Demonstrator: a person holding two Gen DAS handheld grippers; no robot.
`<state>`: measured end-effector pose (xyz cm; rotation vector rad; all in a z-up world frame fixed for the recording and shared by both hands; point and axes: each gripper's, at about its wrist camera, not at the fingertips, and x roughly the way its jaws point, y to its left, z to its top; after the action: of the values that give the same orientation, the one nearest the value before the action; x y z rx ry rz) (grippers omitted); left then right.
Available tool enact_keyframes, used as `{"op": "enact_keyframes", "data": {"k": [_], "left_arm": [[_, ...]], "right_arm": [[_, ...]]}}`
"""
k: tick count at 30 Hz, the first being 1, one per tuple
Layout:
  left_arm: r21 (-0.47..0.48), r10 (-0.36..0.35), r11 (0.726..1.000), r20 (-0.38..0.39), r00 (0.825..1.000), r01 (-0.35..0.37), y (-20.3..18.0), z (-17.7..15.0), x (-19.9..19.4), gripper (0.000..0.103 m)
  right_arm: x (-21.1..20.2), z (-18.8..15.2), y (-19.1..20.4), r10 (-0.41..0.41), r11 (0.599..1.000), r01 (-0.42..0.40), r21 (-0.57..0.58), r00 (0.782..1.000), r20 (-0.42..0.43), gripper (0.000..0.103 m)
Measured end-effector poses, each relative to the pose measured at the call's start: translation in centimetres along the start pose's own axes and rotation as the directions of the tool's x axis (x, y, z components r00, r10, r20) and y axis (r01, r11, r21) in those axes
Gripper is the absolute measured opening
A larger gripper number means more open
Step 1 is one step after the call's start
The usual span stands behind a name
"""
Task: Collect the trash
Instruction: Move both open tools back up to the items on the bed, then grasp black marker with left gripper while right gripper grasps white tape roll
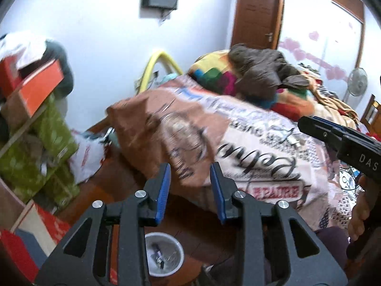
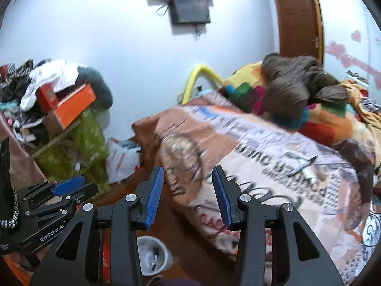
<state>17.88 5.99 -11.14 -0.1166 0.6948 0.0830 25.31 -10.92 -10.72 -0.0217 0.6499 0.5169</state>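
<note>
A white bin (image 1: 164,255) with scraps of trash inside stands on the wooden floor, low in the left wrist view under my left gripper (image 1: 190,174). Its blue-padded jaws stand apart with nothing between them. In the right wrist view the white bin (image 2: 152,255) shows below my right gripper (image 2: 188,178), which is also open and holds nothing. The left gripper (image 2: 69,186) appears at the left edge of that view, and the right gripper (image 1: 307,122) enters the left wrist view from the right. A pen (image 2: 302,165) lies on the printed bed cover (image 2: 262,166).
The bed (image 1: 238,143) fills the right, with a brown jacket (image 1: 264,69) and coloured blanket at its head. A cluttered shelf with an orange box (image 1: 38,90) and green cloth stands at the left. A white plastic bag (image 1: 88,157) lies on the floor between them.
</note>
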Motion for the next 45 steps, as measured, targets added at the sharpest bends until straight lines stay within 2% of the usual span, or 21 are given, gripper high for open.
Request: {"op": "enact_keyframes", "data": {"k": [5,7,9,14,17,19,22,25,30,33,38,43,45], "left_arm": [[0.063,-0.033,0.998,0.040,0.999,0.031,-4.6,2.3,0.7,0.040],[0.070,-0.041,0.997,0.051,0.998,0.037,-6.0,3.0,1.2,0.046],[0.071,-0.060,0.996,0.057,0.997,0.056,-7.4,3.7,2.0,0.047],[0.085,-0.095,0.992,0.061,0.994,0.090,-10.7,5.6,4.7,0.047],[0.094,-0.118,0.989,0.056,0.991,0.113,-12.4,6.5,6.6,0.047],[0.101,-0.131,0.987,0.046,0.990,0.126,-13.5,7.1,8.1,0.047],[0.117,-0.151,0.982,0.032,0.988,0.146,-15.0,7.5,9.9,0.047],[0.134,-0.155,0.979,0.012,0.988,0.152,-16.8,7.7,12.6,0.053],[0.125,-0.198,0.971,-0.073,0.978,0.206,-18.4,7.2,17.3,0.053],[0.176,-0.196,0.959,-0.152,0.969,0.222,-19.9,6.4,20.7,0.053],[0.225,-0.215,0.935,-0.256,0.943,0.274,-22.0,5.0,25.1,0.053],[0.199,-0.283,0.912,-0.323,0.903,0.357,-24.2,4.7,28.6,0.053],[0.193,-0.301,0.906,-0.333,0.894,0.377,-24.9,4.9,29.8,0.053]], "right_arm": [[-1.4,0.9,-4.2,-0.060,0.998,0.059,0.030,0.997,0.049,0.039],[-1.7,1.2,-6.0,-0.086,0.995,0.082,0.048,0.994,0.067,0.039],[-1.9,1.5,-7.5,-0.111,0.992,0.106,0.061,0.990,0.082,0.039],[-2.3,2.4,-11.9,-0.206,0.976,0.195,0.095,0.971,0.119,0.040],[-2.3,2.6,-14.4,-0.256,0.963,0.241,0.123,0.958,0.132,0.051],[-2.3,2.7,-15.9,-0.311,0.946,0.293,0.134,0.941,0.136,0.051],[-1.5,2.9,-18.6,-0.374,0.920,0.353,0.171,0.921,0.112,0.051],[-0.4,3.0,-21.2,-0.398,0.902,0.375,0.214,0.914,0.074,0.052],[1.9,1.8,-24.4,-0.429,0.876,0.417,0.242,0.903,-0.003,0.052],[3.6,0.0,-25.9,-0.454,0.860,0.456,0.228,0.889,-0.064,0.052],[6.5,-2.5,-28.4,-0.409,0.862,0.438,0.255,0.898,-0.161,0.052],[9.0,-4.0,-31.0,-0.300,0.864,0.363,0.350,0.928,-0.222,0.052],[10.0,-4.2,-31.5,-0.278,0.864,0.346,0.367,0.934,-0.225,0.052]]}}
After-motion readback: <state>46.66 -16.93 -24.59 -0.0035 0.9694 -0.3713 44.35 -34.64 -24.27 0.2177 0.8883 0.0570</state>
